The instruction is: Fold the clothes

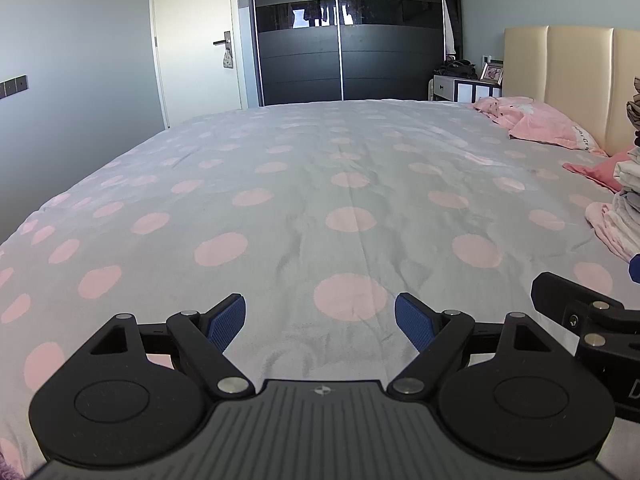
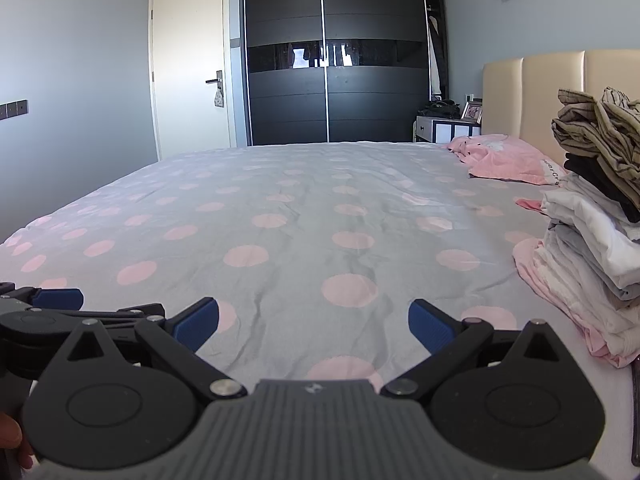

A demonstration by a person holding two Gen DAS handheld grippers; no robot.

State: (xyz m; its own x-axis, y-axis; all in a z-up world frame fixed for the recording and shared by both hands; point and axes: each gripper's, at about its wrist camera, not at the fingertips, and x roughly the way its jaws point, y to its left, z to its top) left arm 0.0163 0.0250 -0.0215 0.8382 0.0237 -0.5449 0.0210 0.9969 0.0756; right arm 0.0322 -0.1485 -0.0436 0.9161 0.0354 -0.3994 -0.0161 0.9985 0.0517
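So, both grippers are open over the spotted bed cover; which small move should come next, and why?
Probably move the right gripper toward the pile of clothes on its right. Both it and the left gripper hold nothing, and no garment lies on the grey bed cover with pink dots.

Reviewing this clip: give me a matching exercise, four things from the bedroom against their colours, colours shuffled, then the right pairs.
Things:
1. bedspread
2. pillow
3. wardrobe
4. headboard

Colours:
A. black
B. beige
C. grey with pink dots
D. plain pink

Pairs: 1-C, 2-D, 3-A, 4-B
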